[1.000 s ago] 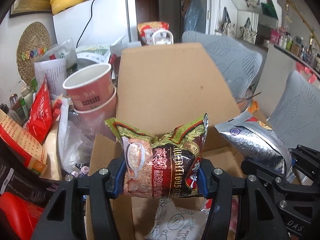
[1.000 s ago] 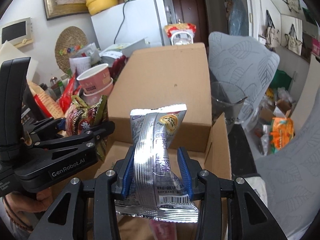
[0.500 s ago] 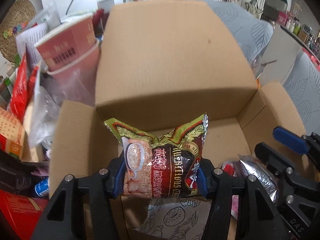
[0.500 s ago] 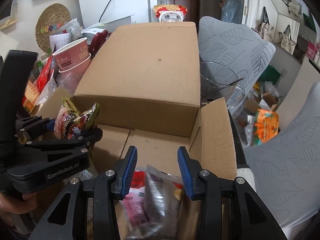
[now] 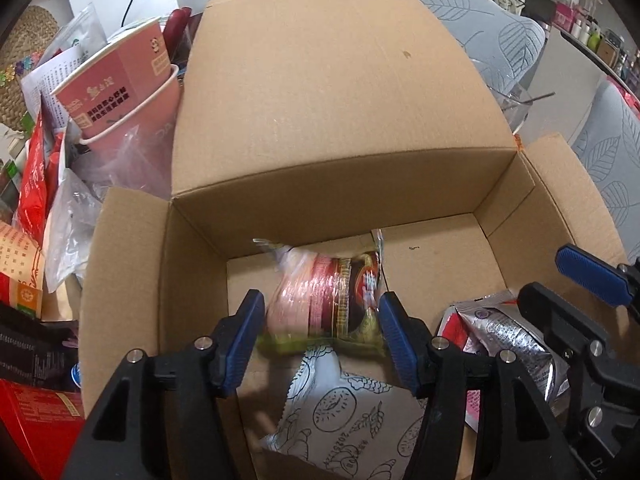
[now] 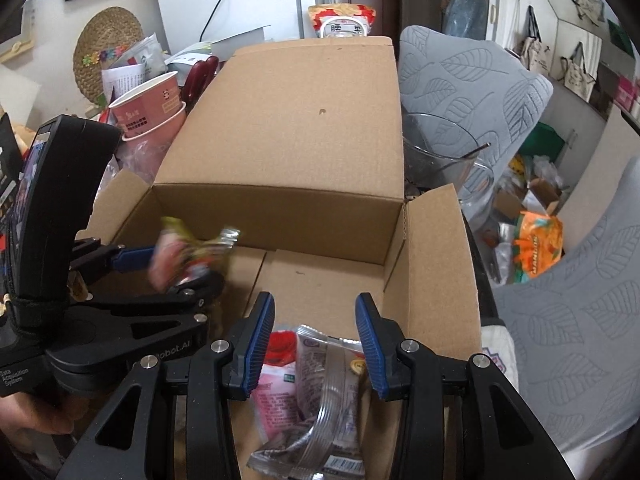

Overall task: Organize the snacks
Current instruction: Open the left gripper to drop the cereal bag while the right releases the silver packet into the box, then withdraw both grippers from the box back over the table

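An open cardboard box (image 5: 360,200) (image 6: 280,216) fills both views. My left gripper (image 5: 320,308) (image 6: 176,268) hangs over its left half with its jaws opening. A dark red and green cereal packet (image 5: 320,300) (image 6: 188,252), blurred, is dropping between the pads, which no longer press it. Under it lies a white packet with line drawings (image 5: 344,412). My right gripper (image 6: 315,312) (image 5: 560,280) stands open over the right half. A silver packet (image 6: 336,384) (image 5: 508,332) lies loose on the box floor below it, beside a red and pink packet (image 6: 276,360).
The box's tall back flap (image 6: 296,120) stands upright. Stacked pink paper cups (image 5: 120,92) and red packets (image 5: 32,184) crowd the left side. A glass jug (image 6: 440,160), grey leaf-pattern cushions (image 6: 460,76) and an orange packet (image 6: 536,248) lie to the right.
My left gripper sank into the box and its jaws widened, so the cereal packet slipped free. My right gripper let the silver packet fall into the box and stays open above it.
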A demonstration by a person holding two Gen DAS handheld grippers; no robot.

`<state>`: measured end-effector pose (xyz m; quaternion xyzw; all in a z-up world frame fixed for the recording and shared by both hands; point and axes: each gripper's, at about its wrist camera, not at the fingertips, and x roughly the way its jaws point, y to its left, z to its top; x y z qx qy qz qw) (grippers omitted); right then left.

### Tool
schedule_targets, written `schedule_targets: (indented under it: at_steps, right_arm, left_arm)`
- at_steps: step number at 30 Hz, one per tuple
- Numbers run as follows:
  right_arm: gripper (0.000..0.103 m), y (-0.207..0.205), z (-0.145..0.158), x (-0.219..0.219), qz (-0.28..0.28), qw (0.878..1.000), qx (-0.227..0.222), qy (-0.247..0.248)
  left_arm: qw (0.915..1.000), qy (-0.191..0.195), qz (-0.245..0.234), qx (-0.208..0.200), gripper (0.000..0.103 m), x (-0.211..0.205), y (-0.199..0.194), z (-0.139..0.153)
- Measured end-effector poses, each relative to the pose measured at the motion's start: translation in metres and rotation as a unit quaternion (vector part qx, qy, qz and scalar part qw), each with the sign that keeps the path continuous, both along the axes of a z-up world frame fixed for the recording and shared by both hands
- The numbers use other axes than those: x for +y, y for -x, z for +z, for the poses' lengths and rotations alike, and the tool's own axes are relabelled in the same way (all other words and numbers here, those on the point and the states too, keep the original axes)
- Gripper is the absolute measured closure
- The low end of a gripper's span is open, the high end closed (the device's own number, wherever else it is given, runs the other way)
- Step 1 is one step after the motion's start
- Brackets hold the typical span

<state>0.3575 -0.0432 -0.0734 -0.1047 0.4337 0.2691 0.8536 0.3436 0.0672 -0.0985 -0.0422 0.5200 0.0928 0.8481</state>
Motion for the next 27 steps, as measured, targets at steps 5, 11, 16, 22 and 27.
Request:
schedule_targets:
  at_steps: [5, 11, 16, 22, 27]
  right_arm:
    - [0.060, 0.004, 0.007, -0.003, -0.005, 1.000, -0.007, 0.004]
    - [0.059, 0.009, 0.014, -0.008, -0.010, 1.000, -0.005, -0.001]
    - [0.059, 0.018, 0.025, -0.011, -0.007, 1.000, -0.012, -0.010]
    - [0.055, 0.035, 0.049, -0.014, -0.006, 0.999, -0.034, -0.017]
    - [0.055, 0.050, 0.074, -0.022, -0.012, 0.998, -0.058, -0.029]
  left_arm:
    - [1.0000, -0.005, 0.001, -0.002, 0.029, 0.000, 0.003, 0.009]
    - [0.9999, -0.004, 0.013, -0.010, 0.029, 0.004, 0.013, 0.025]
    - [0.9996, -0.014, 0.015, -0.021, 0.029, 0.003, 0.028, 0.046]
    - [0.9985, -0.029, 0.015, -0.045, 0.029, 0.001, 0.044, 0.075]
    - [0.9969, -0.030, 0.011, -0.072, 0.029, -0.006, 0.062, 0.101]
